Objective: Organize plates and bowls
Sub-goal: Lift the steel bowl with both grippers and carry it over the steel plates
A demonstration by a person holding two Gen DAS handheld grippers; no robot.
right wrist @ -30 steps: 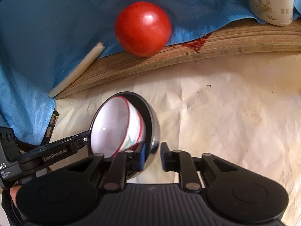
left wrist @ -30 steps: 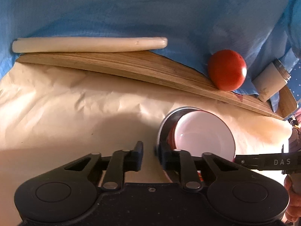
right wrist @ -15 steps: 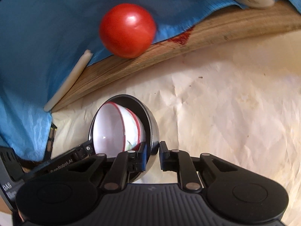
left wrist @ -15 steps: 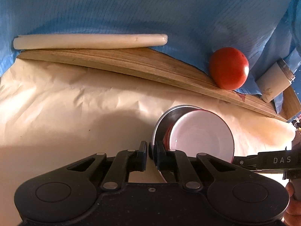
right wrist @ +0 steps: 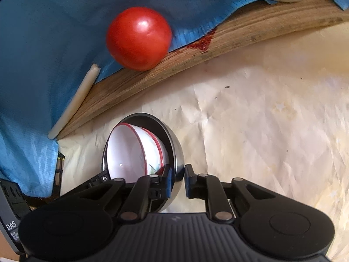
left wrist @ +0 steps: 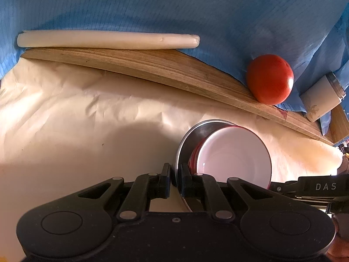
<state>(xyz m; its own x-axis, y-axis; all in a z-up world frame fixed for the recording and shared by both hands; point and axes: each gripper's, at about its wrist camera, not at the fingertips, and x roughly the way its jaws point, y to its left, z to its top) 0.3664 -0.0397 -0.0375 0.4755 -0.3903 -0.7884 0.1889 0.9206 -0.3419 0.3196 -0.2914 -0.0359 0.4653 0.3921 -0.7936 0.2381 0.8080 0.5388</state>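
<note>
A red tomato sits on the edge of a blue cloth, touching the wooden board below it. A long white stick, maybe a candle, lies along the board's far edge on the cloth. A cream cup with a gold print rests near the tomato. Crumpled cream paper covers the near surface. A dark red stain marks the wood.

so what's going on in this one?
A person holds two grippers, both clamped on the rim of a steel bowl: the left gripper on one side, the right gripper on the opposite side. White red-rimmed bowls are nested inside it. A tomato sits behind on the wooden board.
</note>
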